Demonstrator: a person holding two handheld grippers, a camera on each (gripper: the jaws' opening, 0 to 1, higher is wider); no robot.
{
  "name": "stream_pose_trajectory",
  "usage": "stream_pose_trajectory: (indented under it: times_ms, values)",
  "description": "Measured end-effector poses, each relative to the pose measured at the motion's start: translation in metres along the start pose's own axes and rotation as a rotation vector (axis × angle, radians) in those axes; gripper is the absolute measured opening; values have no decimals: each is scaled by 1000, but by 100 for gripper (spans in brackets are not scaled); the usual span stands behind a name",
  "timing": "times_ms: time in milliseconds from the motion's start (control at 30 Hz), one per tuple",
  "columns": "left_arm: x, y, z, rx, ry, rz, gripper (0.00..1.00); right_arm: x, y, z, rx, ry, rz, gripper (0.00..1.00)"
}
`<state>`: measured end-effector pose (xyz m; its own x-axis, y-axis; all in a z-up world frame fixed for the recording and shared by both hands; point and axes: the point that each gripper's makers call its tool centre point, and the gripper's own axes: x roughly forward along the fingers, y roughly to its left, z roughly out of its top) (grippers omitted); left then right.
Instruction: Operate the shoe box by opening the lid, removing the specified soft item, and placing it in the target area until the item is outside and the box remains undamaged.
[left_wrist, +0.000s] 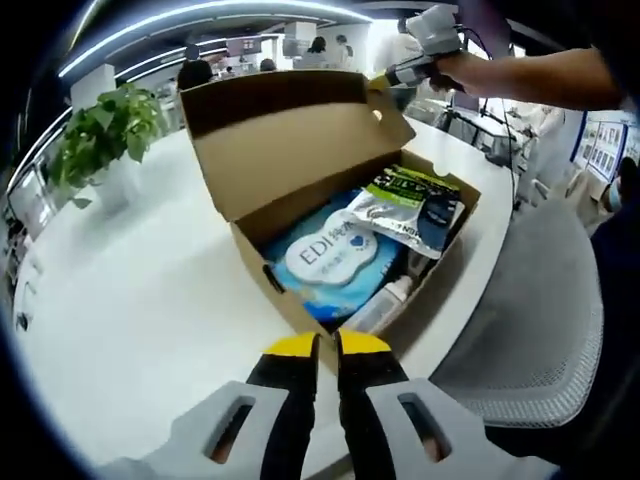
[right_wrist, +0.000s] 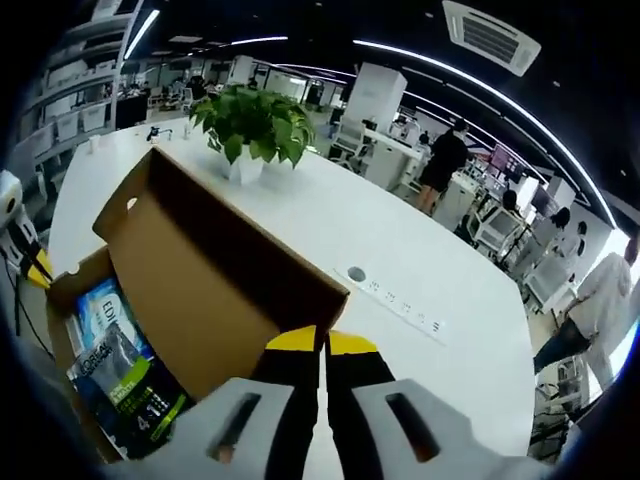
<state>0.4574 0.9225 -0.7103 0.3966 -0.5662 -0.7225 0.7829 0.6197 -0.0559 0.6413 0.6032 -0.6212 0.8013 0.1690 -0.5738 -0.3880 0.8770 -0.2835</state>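
Note:
The cardboard shoe box stands open on the white table, its lid tilted up and back. Inside lie a blue soft pack marked EDI, a silver-green packet and a white bottle. My left gripper is shut and empty, just in front of the box's near corner. A person's arm holds my right gripper at the lid's upper right corner. In the right gripper view the lid rises before my right gripper, whose shut tips sit at its rim. My left gripper shows at the left edge.
A potted plant stands on the table beyond the box. A grey mesh chair sits at the table's edge beside the box. A cable port is set into the tabletop. People stand at desks in the background.

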Motion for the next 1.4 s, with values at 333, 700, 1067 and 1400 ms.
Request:
stream_pose_trajectory:
  times_ms: [333,700,1067,1400]
  values:
    - [0,0,0,-8,0,-1,3,35,-2,-16,8,76,30,0]
    - [0,0,0,-15,3,-3,3,77,3,-50,49,193,69,0]
    - [2,0,0,-28,11,-8,3,95,13,-71,57,264,90,0]
    - [2,0,0,-24,22,0,3,98,18,-84,81,316,102,0]
